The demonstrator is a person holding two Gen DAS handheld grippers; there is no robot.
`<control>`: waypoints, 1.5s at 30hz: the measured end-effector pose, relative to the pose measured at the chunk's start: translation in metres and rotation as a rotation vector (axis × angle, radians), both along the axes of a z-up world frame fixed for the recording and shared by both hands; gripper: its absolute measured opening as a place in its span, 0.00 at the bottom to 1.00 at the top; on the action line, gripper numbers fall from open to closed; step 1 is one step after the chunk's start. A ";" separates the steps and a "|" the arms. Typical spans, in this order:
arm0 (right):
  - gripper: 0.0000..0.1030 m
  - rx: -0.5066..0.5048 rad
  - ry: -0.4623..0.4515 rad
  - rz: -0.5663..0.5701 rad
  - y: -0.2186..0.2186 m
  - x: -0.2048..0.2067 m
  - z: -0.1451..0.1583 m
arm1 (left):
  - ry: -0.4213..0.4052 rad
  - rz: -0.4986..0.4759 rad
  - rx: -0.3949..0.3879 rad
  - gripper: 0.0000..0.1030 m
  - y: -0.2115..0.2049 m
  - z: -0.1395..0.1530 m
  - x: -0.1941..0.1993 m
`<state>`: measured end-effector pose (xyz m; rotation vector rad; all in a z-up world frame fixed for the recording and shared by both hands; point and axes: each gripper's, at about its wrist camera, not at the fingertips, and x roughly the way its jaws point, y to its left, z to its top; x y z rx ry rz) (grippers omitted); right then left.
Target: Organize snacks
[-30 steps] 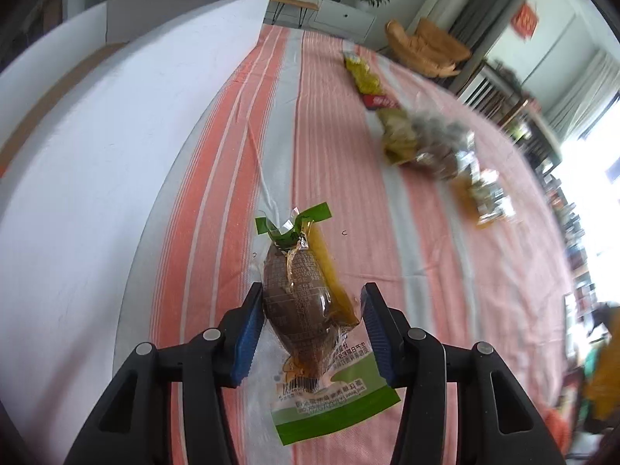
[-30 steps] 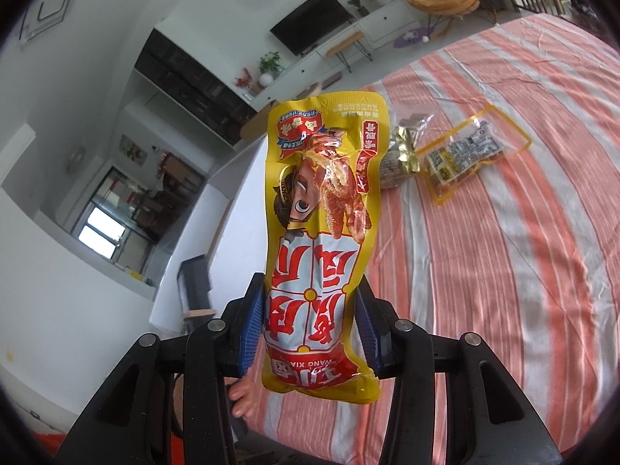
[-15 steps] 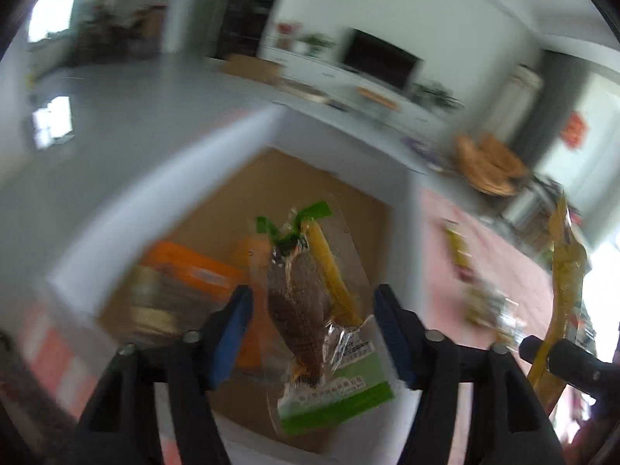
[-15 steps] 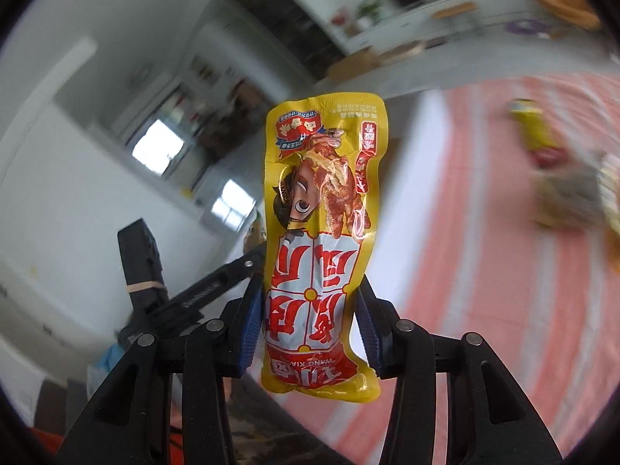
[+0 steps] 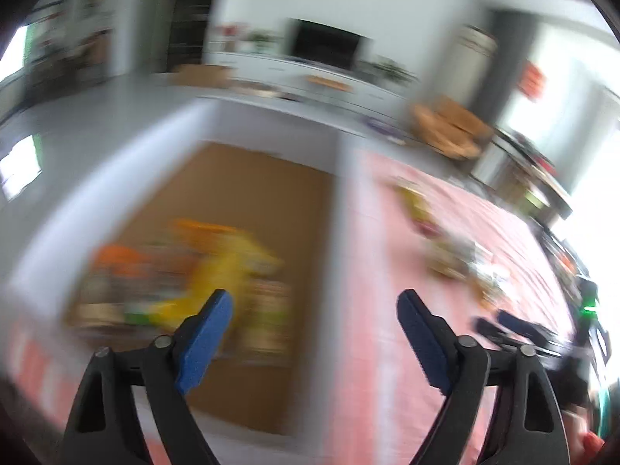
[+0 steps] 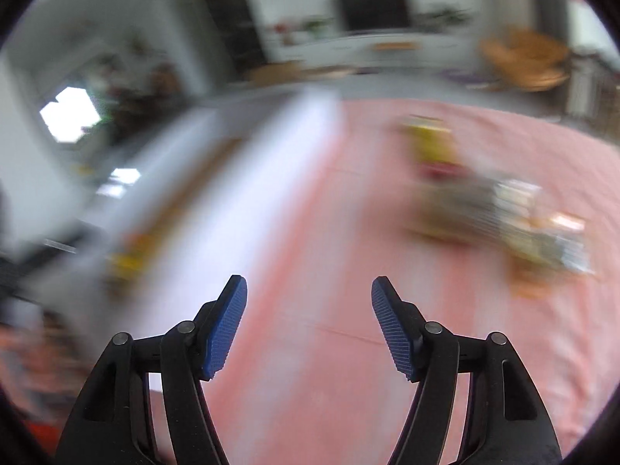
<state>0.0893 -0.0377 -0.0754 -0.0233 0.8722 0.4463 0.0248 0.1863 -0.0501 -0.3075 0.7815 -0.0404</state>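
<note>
Both views are motion-blurred. My left gripper is open and empty above the near end of a white box with a brown cardboard floor. Several snack packs lie blurred inside it, among them a yellow pack and an orange one. My right gripper is open and empty over the pink striped tablecloth, beside the box's white wall. More snack packs lie on the cloth at the right; they also show in the left wrist view.
A yellow pack lies further back on the cloth. The right gripper's blue tips show at the left view's right edge. Beyond the table are a TV, a white cabinet and an orange chair.
Both grippers have opened and let go of their packs: the brown green-labelled snack and the yellow pack are no longer between the jaws. Both cameras swung; the right one now faces the table.
</note>
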 end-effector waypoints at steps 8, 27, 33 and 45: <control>0.68 -0.263 -0.032 -0.503 -0.168 -0.008 -0.058 | 0.121 -0.299 0.022 0.97 -0.154 -0.081 0.062; 0.72 -0.214 0.008 -0.559 -0.199 -0.006 -0.080 | 0.129 -0.316 0.286 1.00 -0.209 -0.138 0.101; 0.77 -0.185 0.026 -0.579 -0.204 -0.004 -0.082 | 0.130 -0.316 0.288 1.00 -0.211 -0.138 0.099; 0.79 -0.181 0.027 -0.581 -0.204 -0.005 -0.082 | 0.130 -0.316 0.287 1.00 -0.210 -0.138 0.099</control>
